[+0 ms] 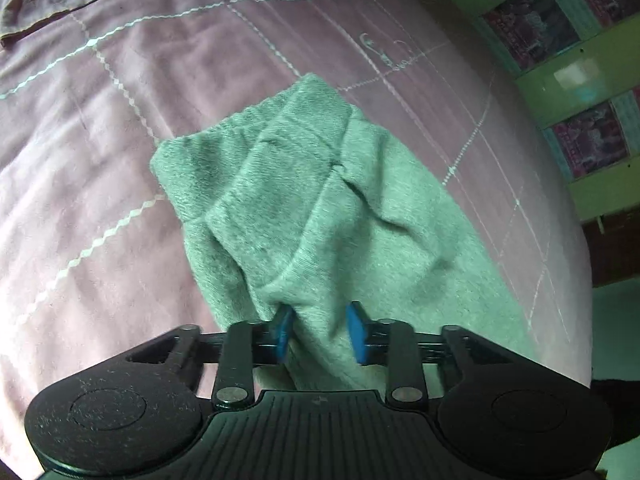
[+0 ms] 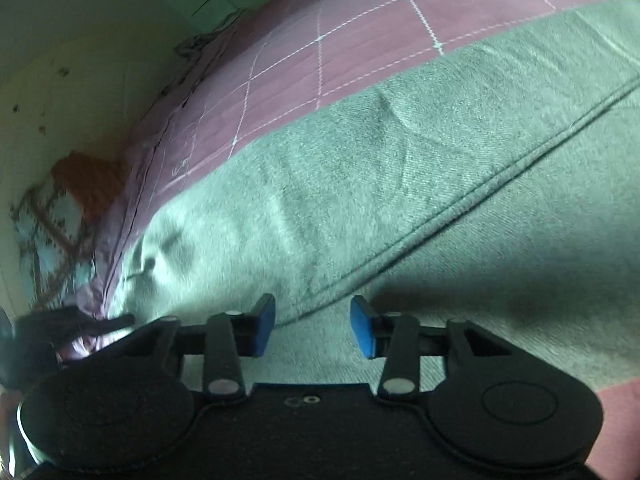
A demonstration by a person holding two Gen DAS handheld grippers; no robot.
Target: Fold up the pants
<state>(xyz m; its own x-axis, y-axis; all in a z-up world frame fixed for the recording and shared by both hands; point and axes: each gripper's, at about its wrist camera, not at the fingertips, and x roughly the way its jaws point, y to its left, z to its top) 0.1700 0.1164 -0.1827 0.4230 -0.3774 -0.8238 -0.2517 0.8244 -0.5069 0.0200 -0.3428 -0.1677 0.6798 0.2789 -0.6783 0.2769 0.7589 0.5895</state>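
Left gripper [image 1: 319,332] was clamped on a bunched fold of the grey-green pants [image 1: 304,200], its blue pads [image 1: 282,332] pinching fabric between them. Right gripper [image 2: 313,330] hovered with jaws apart over the same pants [image 2: 400,168], holding nothing, just above a long seam [image 2: 480,192]. Both views showed the garment spread on a pink quilted bedspread [image 1: 100,140], reaching toward the bed's edge. Judged risk: with only one small pinch held, the cloth could slip free or drag into wrinkles, spoiling the fold
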